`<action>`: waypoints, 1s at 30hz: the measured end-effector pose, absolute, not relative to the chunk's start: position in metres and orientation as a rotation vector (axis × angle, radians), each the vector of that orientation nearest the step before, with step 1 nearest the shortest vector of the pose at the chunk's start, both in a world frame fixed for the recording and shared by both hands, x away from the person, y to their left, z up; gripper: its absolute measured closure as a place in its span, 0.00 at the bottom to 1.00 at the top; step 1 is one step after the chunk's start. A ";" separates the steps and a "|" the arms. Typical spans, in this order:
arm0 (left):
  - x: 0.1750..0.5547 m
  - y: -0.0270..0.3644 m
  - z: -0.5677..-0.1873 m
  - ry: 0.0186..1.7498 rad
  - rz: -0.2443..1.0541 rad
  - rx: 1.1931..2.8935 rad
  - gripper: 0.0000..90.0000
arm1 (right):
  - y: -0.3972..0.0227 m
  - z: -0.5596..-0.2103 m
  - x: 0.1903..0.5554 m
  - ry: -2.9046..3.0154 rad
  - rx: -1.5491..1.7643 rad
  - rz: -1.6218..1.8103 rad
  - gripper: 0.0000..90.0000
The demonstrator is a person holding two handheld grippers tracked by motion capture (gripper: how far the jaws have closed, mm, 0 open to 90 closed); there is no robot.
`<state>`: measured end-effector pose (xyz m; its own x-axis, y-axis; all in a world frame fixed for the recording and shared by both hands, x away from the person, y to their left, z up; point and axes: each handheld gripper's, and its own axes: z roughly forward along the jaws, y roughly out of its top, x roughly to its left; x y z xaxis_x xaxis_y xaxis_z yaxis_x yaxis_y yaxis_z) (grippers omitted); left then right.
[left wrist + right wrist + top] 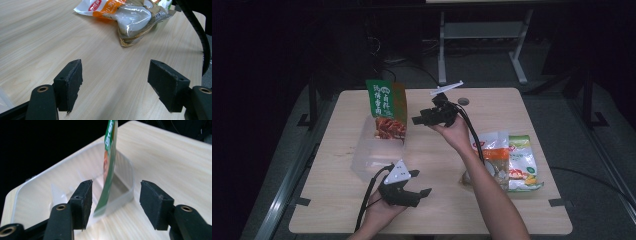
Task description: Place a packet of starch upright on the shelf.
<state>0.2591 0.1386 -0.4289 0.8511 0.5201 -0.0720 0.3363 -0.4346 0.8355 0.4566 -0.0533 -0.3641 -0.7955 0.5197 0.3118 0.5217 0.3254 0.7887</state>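
A green snack bag (385,106) with a red food picture stands upright at the far end of a clear plastic bin (368,159). My right gripper (418,120) is open just right of the bag and points at it. In the right gripper view the bag (109,162) is edge-on, in line with the gap between the open jaws and nearer the left one, and the bin (60,182) lies behind it. My left gripper (422,183) is open and holds nothing, low over the table's front. Its own view shows bare wood between the jaws.
Two snack packets lie at the table's right: an orange and white one (492,150) and a green one (523,162). The orange packet (130,17) lies ahead of the left gripper. A black cable (200,37) trails from the right gripper. A small round disc (463,101) sits near the far edge.
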 end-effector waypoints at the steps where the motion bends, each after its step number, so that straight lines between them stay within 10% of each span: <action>1: 0.259 0.139 -0.429 0.625 0.242 2.065 0.31 | -0.057 -0.364 0.455 -2.562 -1.001 -1.505 0.45; 30: 0.260 0.140 -0.428 0.626 0.250 2.060 0.31 | -0.168 -0.364 0.392 -2.609 -1.173 -1.369 0.38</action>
<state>0.2595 0.1401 -0.4275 0.8491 0.5239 -0.0674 0.3330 -0.4320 0.8381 0.3922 -0.1680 -0.3638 -0.7261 0.6213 0.2947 0.5955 0.3538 0.7213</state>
